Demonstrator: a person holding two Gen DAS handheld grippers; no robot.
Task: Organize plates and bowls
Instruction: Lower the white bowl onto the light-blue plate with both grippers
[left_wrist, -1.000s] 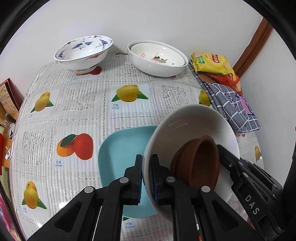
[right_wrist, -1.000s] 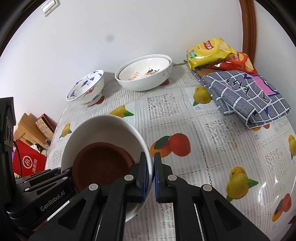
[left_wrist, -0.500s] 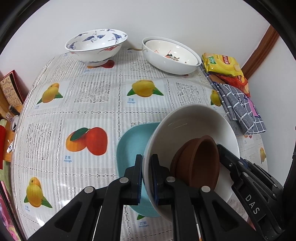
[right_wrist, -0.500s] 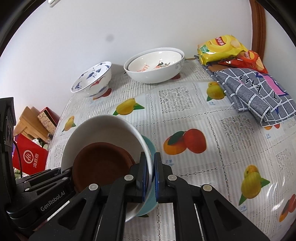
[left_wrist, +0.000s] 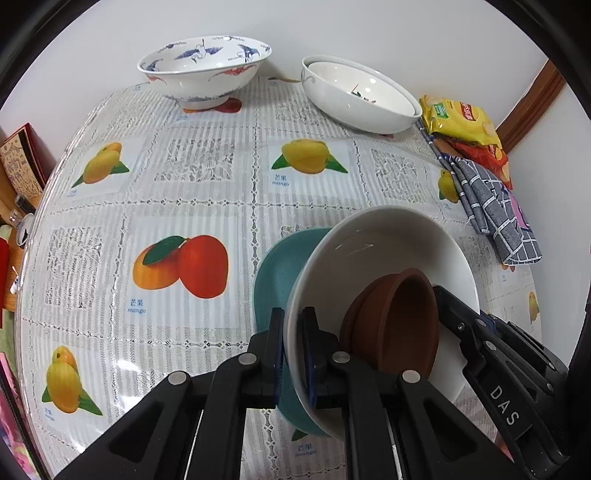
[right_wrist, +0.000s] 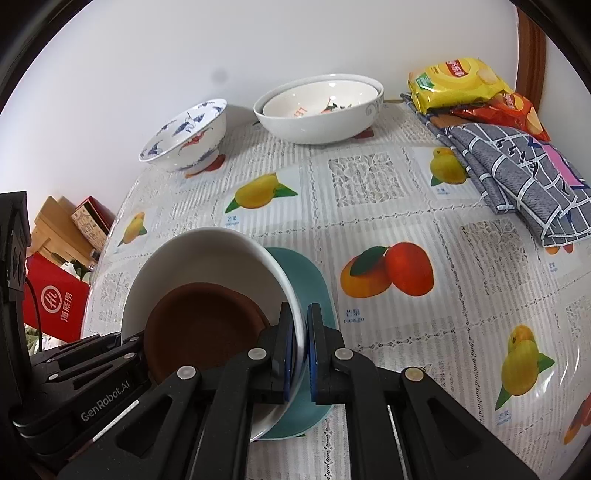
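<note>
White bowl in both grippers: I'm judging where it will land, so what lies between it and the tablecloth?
A teal plate lies under the white bowl, on the tablecloth; both wrist views show it.

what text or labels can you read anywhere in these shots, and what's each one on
"DAS": on the right gripper body, left wrist view.
"GenRobot.AI": on the left gripper body, right wrist view.
"mango": under the fruit prints on the tablecloth; the characters above it are too small.
"LE...": red letters inside the nested bowl, partly hidden.
Yellow snack bag logo: too blurred.
</note>
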